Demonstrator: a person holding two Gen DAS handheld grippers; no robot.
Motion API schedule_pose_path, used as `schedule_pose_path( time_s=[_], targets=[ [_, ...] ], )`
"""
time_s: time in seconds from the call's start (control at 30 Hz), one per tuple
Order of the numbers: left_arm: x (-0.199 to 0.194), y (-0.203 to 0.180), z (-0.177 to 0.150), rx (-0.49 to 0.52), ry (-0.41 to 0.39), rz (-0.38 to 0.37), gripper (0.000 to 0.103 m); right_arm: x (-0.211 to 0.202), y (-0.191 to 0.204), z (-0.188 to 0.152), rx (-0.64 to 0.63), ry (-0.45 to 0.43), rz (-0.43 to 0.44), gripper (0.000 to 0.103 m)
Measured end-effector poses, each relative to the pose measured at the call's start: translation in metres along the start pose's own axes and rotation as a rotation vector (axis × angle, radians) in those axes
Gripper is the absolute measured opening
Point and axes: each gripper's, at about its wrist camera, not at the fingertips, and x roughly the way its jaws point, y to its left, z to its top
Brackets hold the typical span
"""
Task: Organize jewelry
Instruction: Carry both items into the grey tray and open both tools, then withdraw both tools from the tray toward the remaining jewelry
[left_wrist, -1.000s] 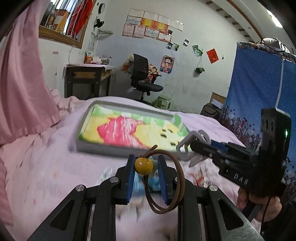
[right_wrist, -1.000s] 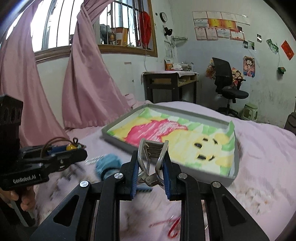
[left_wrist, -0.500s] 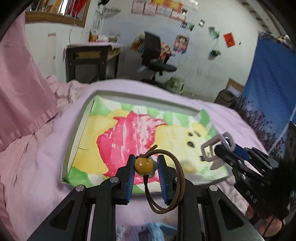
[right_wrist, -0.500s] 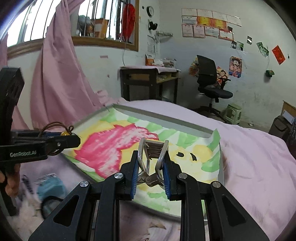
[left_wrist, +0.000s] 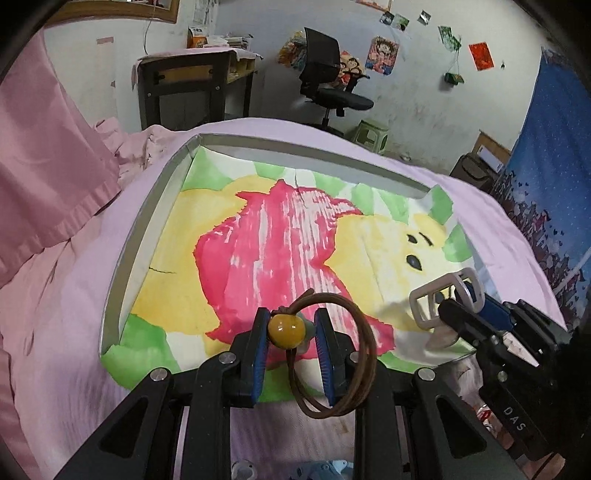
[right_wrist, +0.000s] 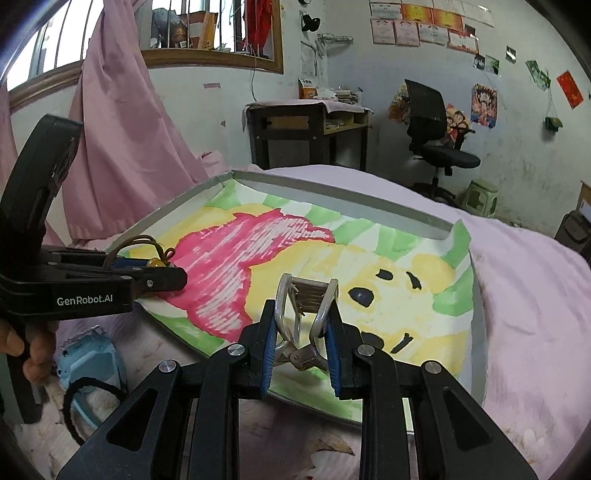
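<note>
Both grippers, left (left_wrist: 290, 330) clamped on a beaded cord (left_wrist: 334, 354) and right (right_wrist: 300, 325) easing open around a metal clip (right_wrist: 308, 295), hover over the tray (left_wrist: 147, 206) for sorting.

An amber bead (left_wrist: 285, 329) on a looped brown cord (left_wrist: 341, 365) is clamped between the blue pads of the left gripper (left_wrist: 290, 341) at six o'clock. A grey-rimmed tray (left_wrist: 146, 218), lined with a paper painted pink, yellow and green, is seen above it on a lilac bedsheet (left_wrist: 62, 332). At four o'clock the right gripper (left_wrist: 448, 308) is seen with its jaws opening around a silver hair clip (left_wrist: 443, 295) over the tray's near right corner. A black office chair (left_wrist: 327, 81) is placed at twelve o'clock and a pink curtain (left_wrist: 40, 158) at ten.
</note>
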Motion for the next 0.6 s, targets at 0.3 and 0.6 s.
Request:
schedule_pose_path(
  time_s=[0.3, 0.6],
  targets=[
    [-0.035, 0.005, -0.016, -0.048, -0.111, -0.035, 0.062, -0.025, -0.001, -0.004, 0.034, -0.046, 0.002, 0.046],
    [-0.088, -0.003, -0.044, -0.017, -0.285, -0.038, 0.089, -0.082, -0.004, -0.014, 0.116, -0.198, -0.035, 0.086]
  ],
)
